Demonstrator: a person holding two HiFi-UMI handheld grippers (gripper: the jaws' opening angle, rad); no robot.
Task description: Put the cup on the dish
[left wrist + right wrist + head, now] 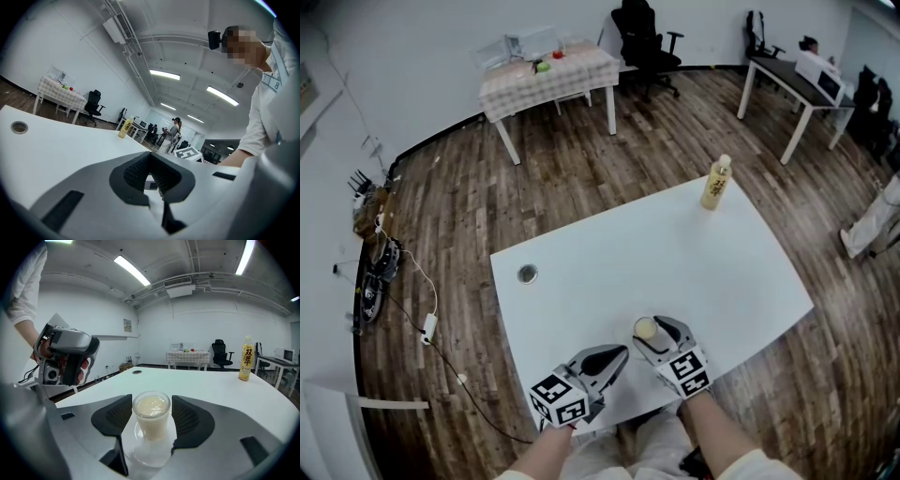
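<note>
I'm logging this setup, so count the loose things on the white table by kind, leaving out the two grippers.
cup: 1
dish: 1
bottle: 1
Total: 3
</note>
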